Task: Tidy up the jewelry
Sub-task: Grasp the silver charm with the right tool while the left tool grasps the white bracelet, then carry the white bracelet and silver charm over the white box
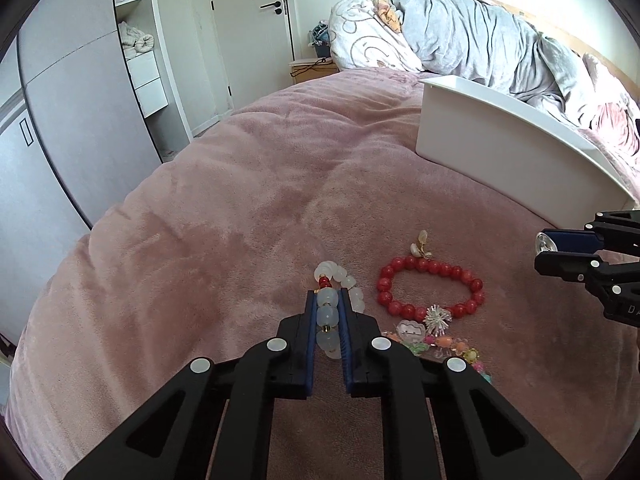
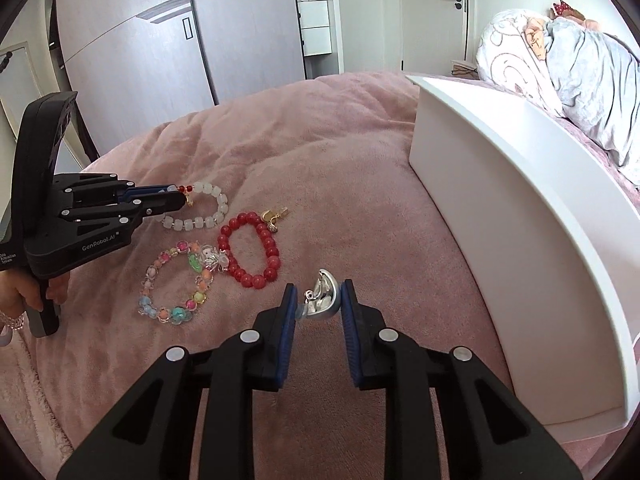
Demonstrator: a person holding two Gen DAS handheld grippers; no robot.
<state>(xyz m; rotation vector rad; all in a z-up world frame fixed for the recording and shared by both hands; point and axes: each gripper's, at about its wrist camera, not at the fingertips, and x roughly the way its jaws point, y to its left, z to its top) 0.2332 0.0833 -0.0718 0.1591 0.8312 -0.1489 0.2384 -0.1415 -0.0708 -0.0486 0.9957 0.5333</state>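
On the pink bed blanket (image 2: 340,168) both tools were loaded at once. The left gripper (image 1: 328,312) had its jaws pinched nearly shut on a run of beads of the white bead bracelet (image 1: 329,312), the rest of the loop trailing on the blanket beyond the tips. The right gripper (image 2: 319,300) had its jaws narrowed onto a small silver earring (image 2: 322,298), poised just near the white tray (image 2: 520,216) standing to the right. The red bead bracelet (image 2: 250,250), with a gold charm at its far end, and the multicoloured bead bracelet (image 2: 172,280) lay loose between the two tools. The earring looked the riskier hold to me: rounded, slick and caught by its edges, it could twist out and vanish into the plush pile. The trailing white loop might drag the red one if lifted carelessly. Only the right wrist view showed the whole colourful bracelet and the person's hand on the left tool; neither view showed inside the tray.
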